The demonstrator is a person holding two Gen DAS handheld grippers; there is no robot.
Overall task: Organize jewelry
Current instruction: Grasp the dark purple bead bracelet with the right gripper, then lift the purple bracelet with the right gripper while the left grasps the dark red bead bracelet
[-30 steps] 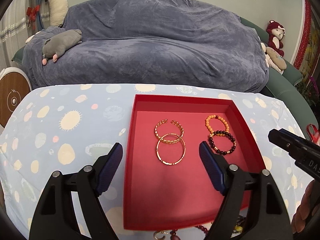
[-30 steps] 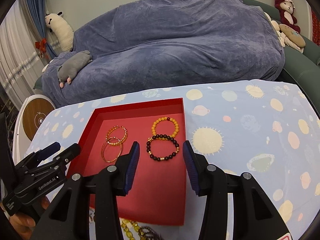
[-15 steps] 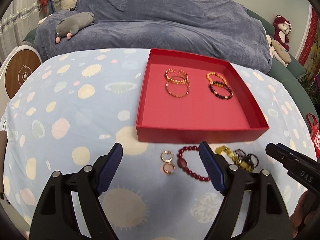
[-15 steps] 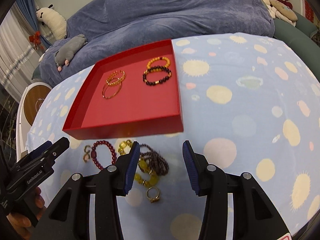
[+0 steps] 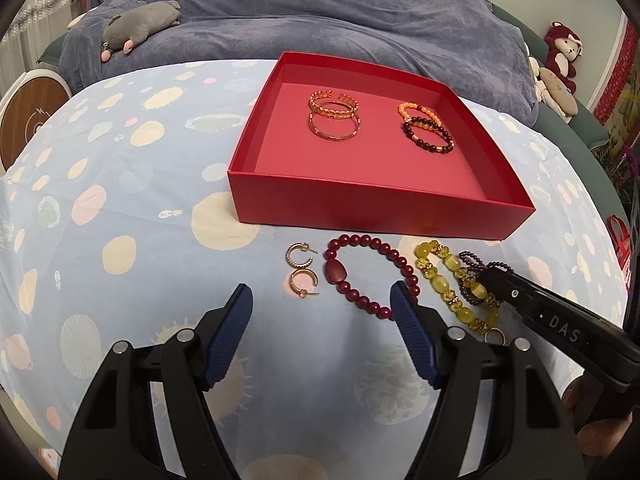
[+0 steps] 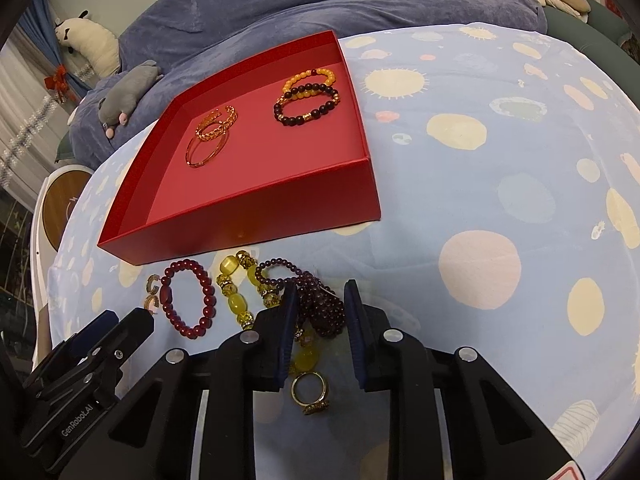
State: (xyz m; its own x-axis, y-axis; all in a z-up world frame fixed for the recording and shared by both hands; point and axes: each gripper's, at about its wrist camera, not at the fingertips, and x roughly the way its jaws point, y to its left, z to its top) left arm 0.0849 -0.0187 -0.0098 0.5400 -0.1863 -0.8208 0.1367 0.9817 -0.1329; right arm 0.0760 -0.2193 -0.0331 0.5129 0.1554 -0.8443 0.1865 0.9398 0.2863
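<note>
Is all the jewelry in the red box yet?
Not yet. Four bracelets lie in the red box. The right gripper, jaws open, straddles the purple bracelet. Red bracelet, yellow bracelet, earrings and ring remain outside.

Desk has a pale blue planet-print cloth. Red tray sits at 12 o'clock. Just in front, left to right: two gold hoop earrings, red bead bracelet, yellow bead bracelet, purple bead bracelet, gold ring.

A home living room; covered sofa, plush toys, patterned tablecloth
</note>
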